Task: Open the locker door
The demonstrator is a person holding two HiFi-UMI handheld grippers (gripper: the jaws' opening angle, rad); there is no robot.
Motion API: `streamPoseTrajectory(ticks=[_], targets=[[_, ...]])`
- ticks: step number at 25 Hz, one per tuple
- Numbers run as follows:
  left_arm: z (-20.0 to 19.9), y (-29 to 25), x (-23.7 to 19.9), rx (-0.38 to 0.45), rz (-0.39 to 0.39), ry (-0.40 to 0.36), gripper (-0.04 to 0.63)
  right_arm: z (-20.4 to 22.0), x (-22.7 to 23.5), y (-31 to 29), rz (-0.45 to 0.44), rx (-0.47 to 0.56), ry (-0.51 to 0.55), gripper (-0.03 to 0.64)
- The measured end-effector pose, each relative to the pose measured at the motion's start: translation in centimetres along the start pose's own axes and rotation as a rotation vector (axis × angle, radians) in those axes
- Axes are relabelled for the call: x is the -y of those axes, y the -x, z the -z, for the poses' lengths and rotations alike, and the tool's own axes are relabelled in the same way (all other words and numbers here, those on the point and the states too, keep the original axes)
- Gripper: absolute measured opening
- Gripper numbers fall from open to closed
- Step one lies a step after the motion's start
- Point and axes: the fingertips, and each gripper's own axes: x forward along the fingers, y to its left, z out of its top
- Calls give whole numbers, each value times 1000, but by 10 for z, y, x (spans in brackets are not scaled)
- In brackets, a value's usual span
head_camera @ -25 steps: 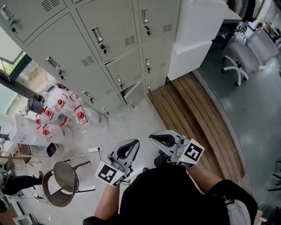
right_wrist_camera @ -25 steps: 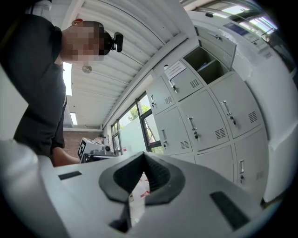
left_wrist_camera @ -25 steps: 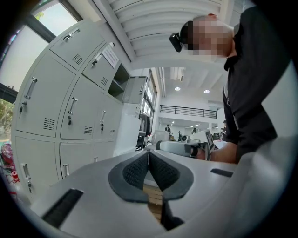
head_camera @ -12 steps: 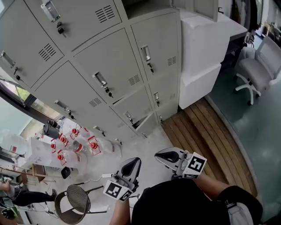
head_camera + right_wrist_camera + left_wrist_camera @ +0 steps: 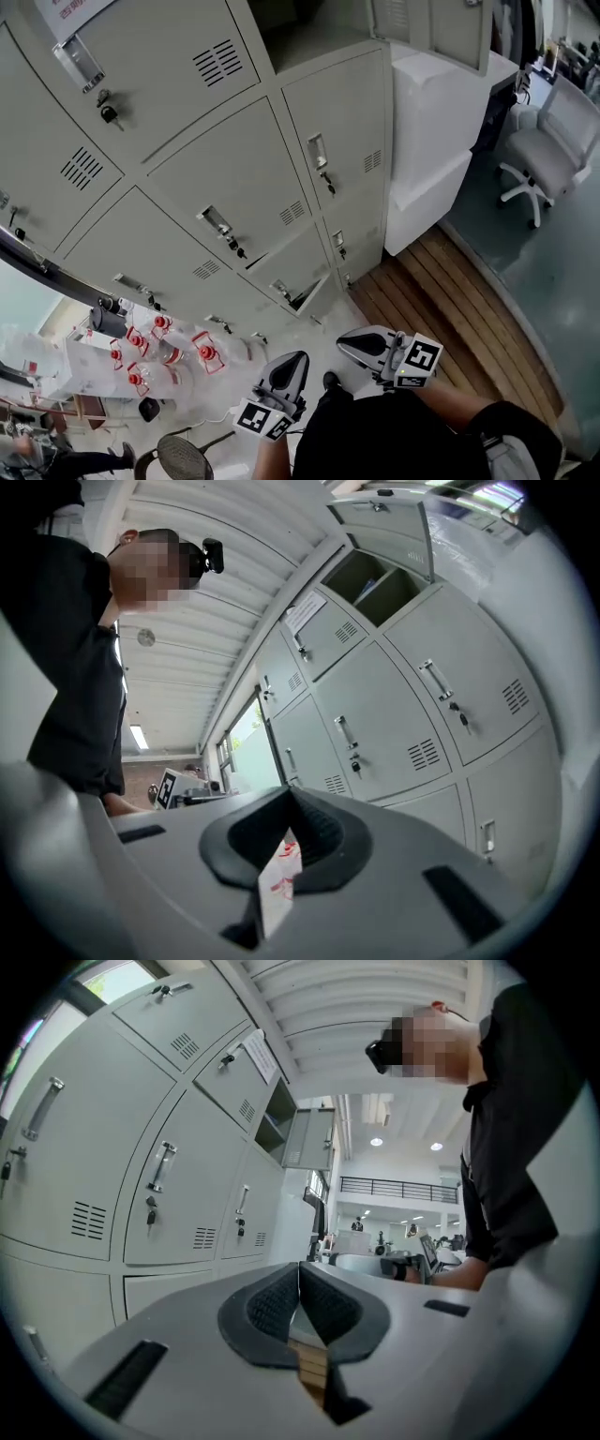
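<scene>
A bank of grey lockers (image 5: 187, 169) fills the upper left of the head view, and everything else is placed against it. Most of its doors are closed. The locker door (image 5: 246, 187) in the middle column, with a metal handle (image 5: 215, 223) and a key in the lock below it, sits shut and flush. At the top of the bank one compartment stands open with its door (image 5: 433, 28) swung outward. Near the bank's foot a low door (image 5: 298, 292) is ajar.

Both grippers are held out on the floor side of the bank, well apart from every door and touching none. The left gripper (image 5: 295, 364) points toward the bank's lower doors. In the left gripper view its ribbed pads (image 5: 272, 1302) meet at the tips with nothing between them. The right gripper (image 5: 352, 341) is just beside it, toward the bank's right end. In the right gripper view its jaws are also pressed together and empty, and closed doors with handles and vents rise beyond them.

A white cabinet (image 5: 427, 178) stands against the bank's right end, and a strip of wooden planks (image 5: 441, 291) runs out from the bank's foot there. Clear bottles with red caps (image 5: 159, 345) cluster on the floor at the bank's left foot. An office chair (image 5: 553, 141) stands well beyond the right end.
</scene>
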Motion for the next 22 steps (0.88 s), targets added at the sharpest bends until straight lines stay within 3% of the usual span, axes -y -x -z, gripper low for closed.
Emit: streamPoseTrajectory(ticks=[10, 14, 18, 22], targets=[[-53, -31, -89, 44, 209, -26, 17, -39, 56, -90, 165, 29, 83, 8], [-49, -36, -110, 33, 272, -7, 17, -32, 70, -120, 191, 15, 109, 8], [-31, -37, -131, 0, 286, 42, 17, -21, 91, -132, 252, 23, 90, 8], [-20, -43, -146, -2, 248, 56, 17, -11, 122, -118, 348, 25, 71, 8]])
